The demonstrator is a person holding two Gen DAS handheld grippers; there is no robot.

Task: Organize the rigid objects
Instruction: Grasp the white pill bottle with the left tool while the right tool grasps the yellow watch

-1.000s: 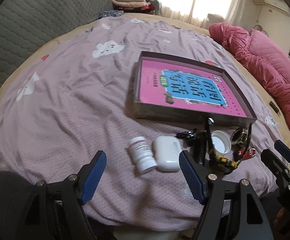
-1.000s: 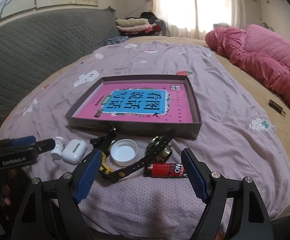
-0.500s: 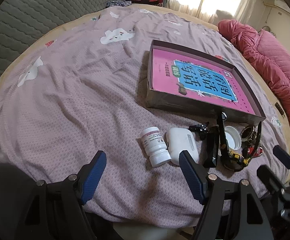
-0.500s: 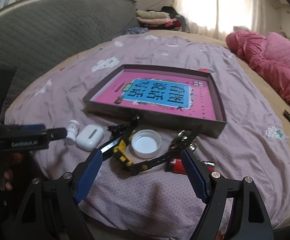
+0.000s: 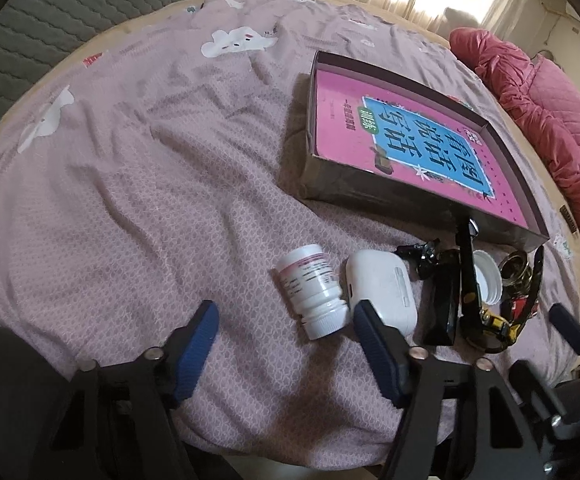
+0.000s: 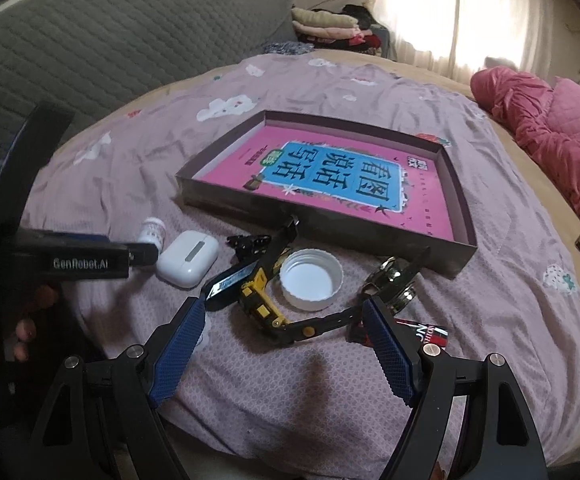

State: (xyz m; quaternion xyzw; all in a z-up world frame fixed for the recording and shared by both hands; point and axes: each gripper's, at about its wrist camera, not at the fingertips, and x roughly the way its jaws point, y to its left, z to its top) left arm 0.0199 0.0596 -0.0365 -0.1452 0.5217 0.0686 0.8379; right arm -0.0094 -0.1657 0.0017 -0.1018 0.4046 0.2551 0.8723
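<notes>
Bottle [image 5: 313, 292] x1, earbud case [image 5: 381, 288] x1, cap [image 6: 310, 279] x1

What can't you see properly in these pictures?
- Small red item: right wrist view, partly behind the right gripper's finger.
- Pill bottle: right wrist view, mostly behind the left gripper.
- Bottle label print: left wrist view, too small to read.

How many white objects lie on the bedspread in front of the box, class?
3: a pill bottle lying on its side at the left end, an earbud case right beside it, and an upturned bottle cap near the box's front wall. Others may be hidden under the clutter.
</notes>
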